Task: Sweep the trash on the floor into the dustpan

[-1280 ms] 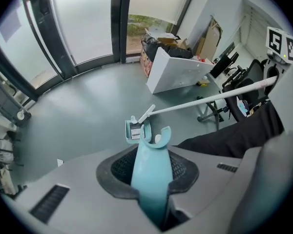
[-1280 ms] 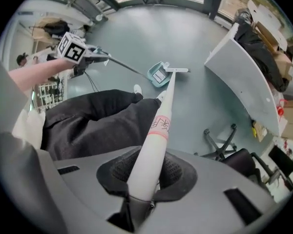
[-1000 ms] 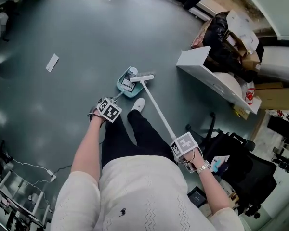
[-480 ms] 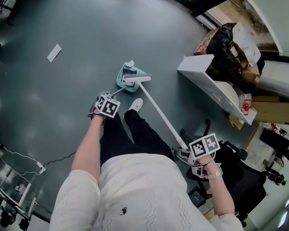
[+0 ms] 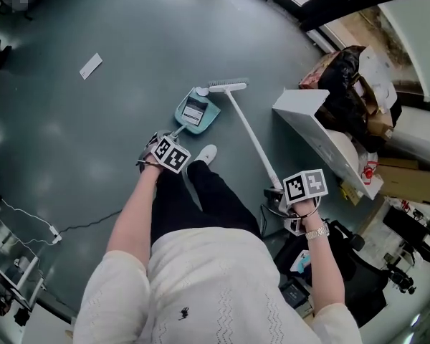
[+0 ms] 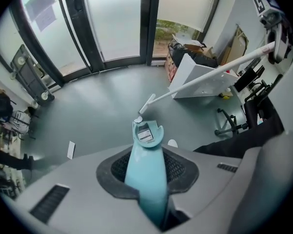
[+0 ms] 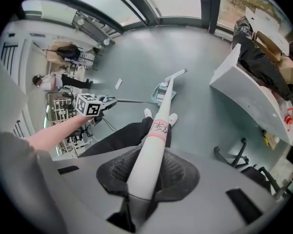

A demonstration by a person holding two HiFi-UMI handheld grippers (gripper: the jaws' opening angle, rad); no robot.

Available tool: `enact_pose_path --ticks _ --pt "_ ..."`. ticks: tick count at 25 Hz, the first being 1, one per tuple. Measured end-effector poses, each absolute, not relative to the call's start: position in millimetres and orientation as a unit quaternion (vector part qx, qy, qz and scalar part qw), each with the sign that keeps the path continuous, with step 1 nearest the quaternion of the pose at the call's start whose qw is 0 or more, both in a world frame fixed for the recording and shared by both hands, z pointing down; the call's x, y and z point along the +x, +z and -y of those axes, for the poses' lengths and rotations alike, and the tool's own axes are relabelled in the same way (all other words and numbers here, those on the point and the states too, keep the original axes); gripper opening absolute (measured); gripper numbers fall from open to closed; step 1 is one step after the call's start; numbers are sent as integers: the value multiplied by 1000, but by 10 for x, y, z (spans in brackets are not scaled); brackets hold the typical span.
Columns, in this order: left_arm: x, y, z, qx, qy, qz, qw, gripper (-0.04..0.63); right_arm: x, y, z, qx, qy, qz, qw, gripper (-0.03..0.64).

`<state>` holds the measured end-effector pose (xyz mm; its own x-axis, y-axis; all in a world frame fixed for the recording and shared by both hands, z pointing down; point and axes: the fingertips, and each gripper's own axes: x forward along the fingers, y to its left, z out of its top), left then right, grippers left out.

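Grey-green floor fills the frame. My right hand-held gripper clamps the white broom by its shaft, bristles just right of the teal dustpan at upper centre, ready to push. My left hand-held gripper is closed on that pan's handle, holding it low. One card lies inside, and a paper slip waits upper left.
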<state>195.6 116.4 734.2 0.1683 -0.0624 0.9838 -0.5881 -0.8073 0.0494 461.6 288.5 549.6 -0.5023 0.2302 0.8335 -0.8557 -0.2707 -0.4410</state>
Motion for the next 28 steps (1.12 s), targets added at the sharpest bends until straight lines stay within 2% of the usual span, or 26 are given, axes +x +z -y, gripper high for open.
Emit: enact_pose_path --ticks 5,11,21,28 --pt "1983 7345 -1158 729 605 229 224 95 4602 5754 -2820 311 695 477 439 87" --pt "1919 7347 -1164 732 598 236 225 95 4322 5661 -3253 240 675 477 510 87" --pt "1434 7335 -1017 733 556 288 267 95 3717 5040 -3411 201 730 467 457 87" --pt "461 7184 -877 695 512 383 328 95 3412 4700 -2761 213 720 482 451 87"
